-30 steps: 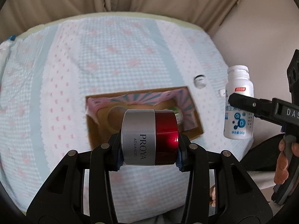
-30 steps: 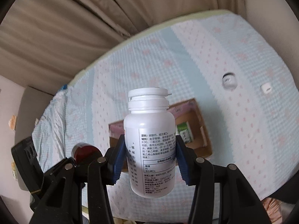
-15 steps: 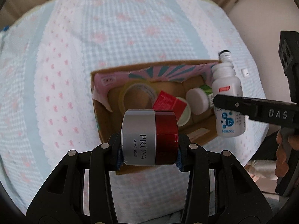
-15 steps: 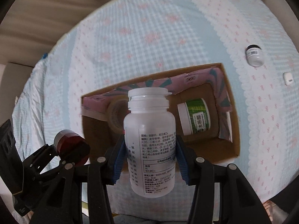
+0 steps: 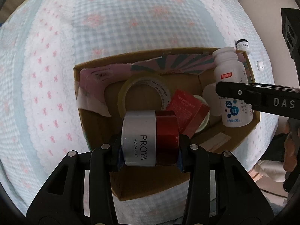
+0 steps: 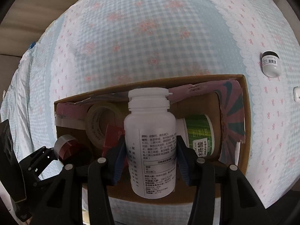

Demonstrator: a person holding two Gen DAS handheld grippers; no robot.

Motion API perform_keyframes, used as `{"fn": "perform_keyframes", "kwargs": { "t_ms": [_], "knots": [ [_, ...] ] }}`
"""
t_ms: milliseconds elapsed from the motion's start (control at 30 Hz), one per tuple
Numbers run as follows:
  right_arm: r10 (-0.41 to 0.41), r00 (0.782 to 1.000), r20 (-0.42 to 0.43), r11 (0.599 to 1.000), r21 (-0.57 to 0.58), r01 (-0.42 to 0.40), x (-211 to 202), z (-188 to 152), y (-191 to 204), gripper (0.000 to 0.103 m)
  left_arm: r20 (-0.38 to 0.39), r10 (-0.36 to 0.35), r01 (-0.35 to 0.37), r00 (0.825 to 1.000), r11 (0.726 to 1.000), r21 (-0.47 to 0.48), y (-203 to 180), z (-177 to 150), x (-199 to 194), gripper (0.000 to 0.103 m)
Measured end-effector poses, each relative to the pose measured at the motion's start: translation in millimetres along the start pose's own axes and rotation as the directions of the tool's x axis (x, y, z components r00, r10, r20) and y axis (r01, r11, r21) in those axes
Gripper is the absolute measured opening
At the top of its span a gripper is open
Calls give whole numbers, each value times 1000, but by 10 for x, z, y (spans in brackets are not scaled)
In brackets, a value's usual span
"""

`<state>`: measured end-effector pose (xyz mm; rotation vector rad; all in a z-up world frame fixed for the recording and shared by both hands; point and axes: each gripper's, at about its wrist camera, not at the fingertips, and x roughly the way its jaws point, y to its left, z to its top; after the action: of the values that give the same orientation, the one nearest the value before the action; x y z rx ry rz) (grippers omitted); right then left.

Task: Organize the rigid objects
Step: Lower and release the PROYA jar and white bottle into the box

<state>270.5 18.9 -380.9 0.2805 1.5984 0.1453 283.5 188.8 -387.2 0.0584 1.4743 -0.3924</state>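
Left hand-held gripper (image 5: pixel 149 147) closed on a silver-and-red cream jar (image 5: pixel 149 138), jar lying sideways between the pads, long axis left to right across the frame, silver half on the left, red half on the right; jar at lower centre of the left wrist view, over the near part of the cardboard box (image 5: pixel 189 50).

Right hand-held gripper (image 6: pixel 151 155) closed on a white pill bottle (image 6: pixel 150 144); bottle's long axis runs up the frame, cap toward the upper edge, pads pressing its sides about mid-body; in the left wrist view the same bottle shows at the right end of the box, cap near the box's upper right corner.

Box sits on a bed with a blue check cover (image 5: pixel 131 18); open top faces both cameras. Inside: a tape roll (image 5: pixel 144 91) left of centre, a red carton (image 5: pixel 189 110) just right of it, a green-labelled tub (image 6: pixel 198 135) on its side toward the right end. Outside the box, a small white bottle with a dark cap (image 6: pixel 270 63) lies on the cover at upper right of the right wrist view, well apart from both grippers.

Key relation, as judged: both held things already hang over the box opening, box straight ahead along the fingers. Free floor looks scarce; jar has the carton and tape just beyond it, bottle has the tub just to its right. Which hand is nearer the box floor I cannot tell.
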Motion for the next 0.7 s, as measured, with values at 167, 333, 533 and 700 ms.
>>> {"fn": "perform_keyframes", "kwargs": {
  "t_ms": [167, 333, 533, 700],
  "knots": [
    [21, 998, 55, 1000, 18, -22, -67, 31, -18, 95, 73, 27, -31, 997, 998, 63, -123, 26, -143, 103],
    [32, 999, 44, 999, 30, -33, -91, 46, -44, 103, 69, 48, -54, 996, 994, 98, -227, 25, -124, 103],
    [29, 998, 57, 999, 13, -30, -175, -33, 0, 103, 78, 49, -55, 996, 996, 77, -278, -6, -180, 103],
    [16, 996, 89, 1000, 6, -16, -331, -132, 13, 103, 100, 66, -73, 993, 995, 69, -260, -105, -358, 103]
  ]
}}
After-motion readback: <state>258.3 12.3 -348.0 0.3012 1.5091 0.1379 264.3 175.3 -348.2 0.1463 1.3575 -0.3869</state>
